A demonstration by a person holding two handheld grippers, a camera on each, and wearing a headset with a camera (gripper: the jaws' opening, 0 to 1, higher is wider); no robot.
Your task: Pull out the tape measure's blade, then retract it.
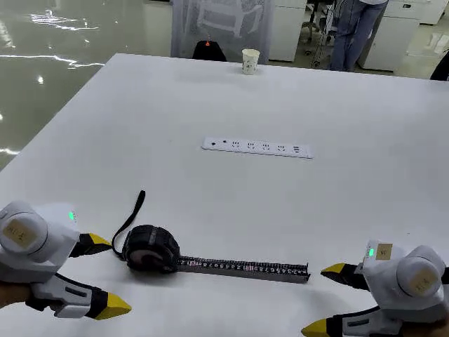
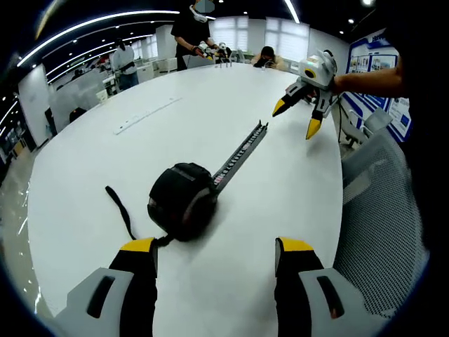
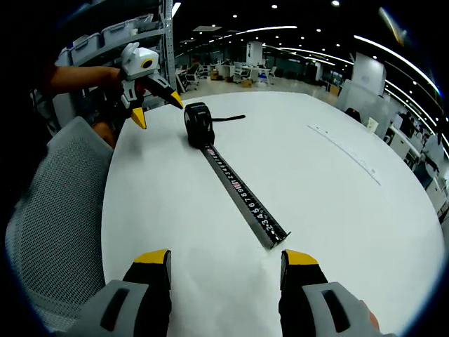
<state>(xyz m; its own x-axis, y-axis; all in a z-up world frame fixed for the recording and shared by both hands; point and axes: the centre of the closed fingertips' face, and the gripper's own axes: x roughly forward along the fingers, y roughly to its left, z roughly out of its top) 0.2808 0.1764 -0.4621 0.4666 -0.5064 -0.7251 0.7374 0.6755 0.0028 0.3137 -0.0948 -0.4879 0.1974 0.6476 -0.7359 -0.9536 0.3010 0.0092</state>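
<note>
black tape measure (image 1: 149, 248), dark numbered blade (image 1: 245, 267), white table (image 1: 210, 98).

**Edges clip both grippers, fine print lost**

Head view: the left gripper (image 1: 119, 276) runs off the left edge, the right gripper (image 1: 313, 298) off the bottom corner. The blade (image 1: 242, 267) carries numerals too small to read. Far back, the top edge cuts off a person (image 1: 354, 31). The paper cup (image 1: 250, 61) wears a pattern too small to tell.

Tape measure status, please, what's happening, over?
Left gripper open beside tape measure. Right gripper open near tip of blade. Blade out, unheld. Nothing blocking.
</note>
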